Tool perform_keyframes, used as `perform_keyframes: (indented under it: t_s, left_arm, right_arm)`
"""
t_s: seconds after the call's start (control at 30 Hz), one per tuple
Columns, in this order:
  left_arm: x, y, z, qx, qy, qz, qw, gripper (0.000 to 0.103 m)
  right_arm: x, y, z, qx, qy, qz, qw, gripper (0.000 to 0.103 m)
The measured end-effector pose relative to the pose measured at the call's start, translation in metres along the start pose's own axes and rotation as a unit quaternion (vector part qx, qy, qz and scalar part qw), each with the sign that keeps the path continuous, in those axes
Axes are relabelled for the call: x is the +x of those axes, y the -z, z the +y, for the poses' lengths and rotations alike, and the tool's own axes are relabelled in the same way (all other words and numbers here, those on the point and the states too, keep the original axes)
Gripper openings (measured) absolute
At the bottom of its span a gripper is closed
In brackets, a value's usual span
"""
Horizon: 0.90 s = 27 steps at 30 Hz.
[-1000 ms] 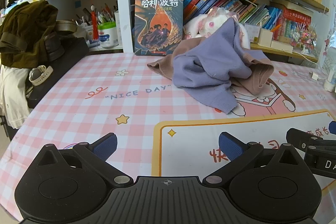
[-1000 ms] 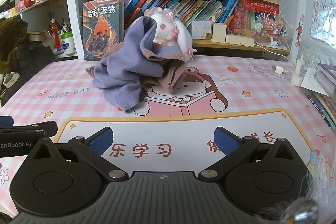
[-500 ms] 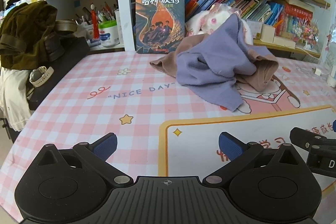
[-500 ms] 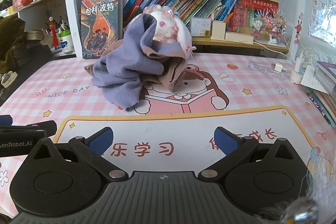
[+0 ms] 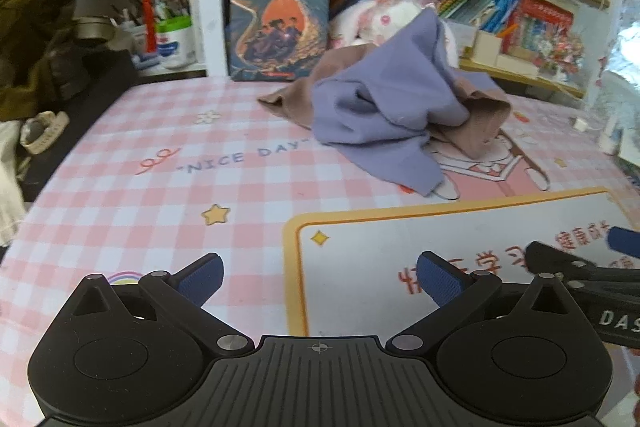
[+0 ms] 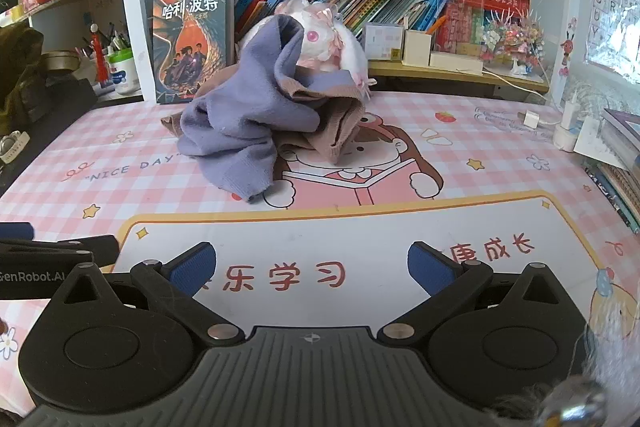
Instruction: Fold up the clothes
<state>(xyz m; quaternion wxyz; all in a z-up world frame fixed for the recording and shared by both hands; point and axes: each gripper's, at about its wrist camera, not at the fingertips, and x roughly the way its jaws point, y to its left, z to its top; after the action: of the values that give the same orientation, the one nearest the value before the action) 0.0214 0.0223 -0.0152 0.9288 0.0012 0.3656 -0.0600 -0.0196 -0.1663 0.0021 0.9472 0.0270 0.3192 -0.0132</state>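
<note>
Clothes heap (image 5: 394, 115) is seen a bit closer ahead of both claws than 1 s ago; left claw (image 5: 320, 277) and right claw (image 6: 312, 265) are spread wide, nothing gripped, heap left crumpled on the desk (image 6: 360, 227).

"NICE DAY" on pink checked desk mat (image 6: 132, 163), 哈利·波特 on book (image 6: 191, 39), "GenRobot.AI" on left claw (image 6: 44, 263)

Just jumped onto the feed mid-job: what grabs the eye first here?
A crumpled purple and brown garment heaped mid-table, its top draped against a white plush toy at the shelf. Behind it to the left stands a big dark book with an orange cover picture. Both tools, left and right, sit open and empty over the pink checked mat.
</note>
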Motion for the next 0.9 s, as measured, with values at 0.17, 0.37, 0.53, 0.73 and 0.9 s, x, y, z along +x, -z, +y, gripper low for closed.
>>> perform_keyframes:
  t_s: [0.17,0.37,0.53,0.73,0.9]
  left_arm:
    - [-0.001,-0.003,0.001,0.01,0.019,-0.017,0.9996,0.102]
    - [0.003,-0.008,0.001,0.018,0.049,-0.019,0.9984,0.102]
    - [0.014,-0.014,-0.008,0.015,0.069,-0.012,0.9975,0.102]
    - [0.036,-0.037,-0.038,0.037,0.049,-0.024,0.9979,0.102]
    - [0.067,-0.065,-0.069,0.076,0.017,-0.043,0.996,0.103]
  right_arm:
    - [0.001,-0.003,-0.001,0.013,0.007,0.0,1.0,0.103]
    - [0.003,-0.005,-0.003,0.022,0.005,0.003,1.0,0.098]
    - [0.01,-0.003,-0.011,0.023,-0.013,0.014,1.0,0.089]
    - [0.027,-0.016,-0.037,0.015,-0.051,0.024,0.998,0.072]
    - [0.046,-0.026,-0.064,0.028,-0.081,0.037,0.996,0.065]
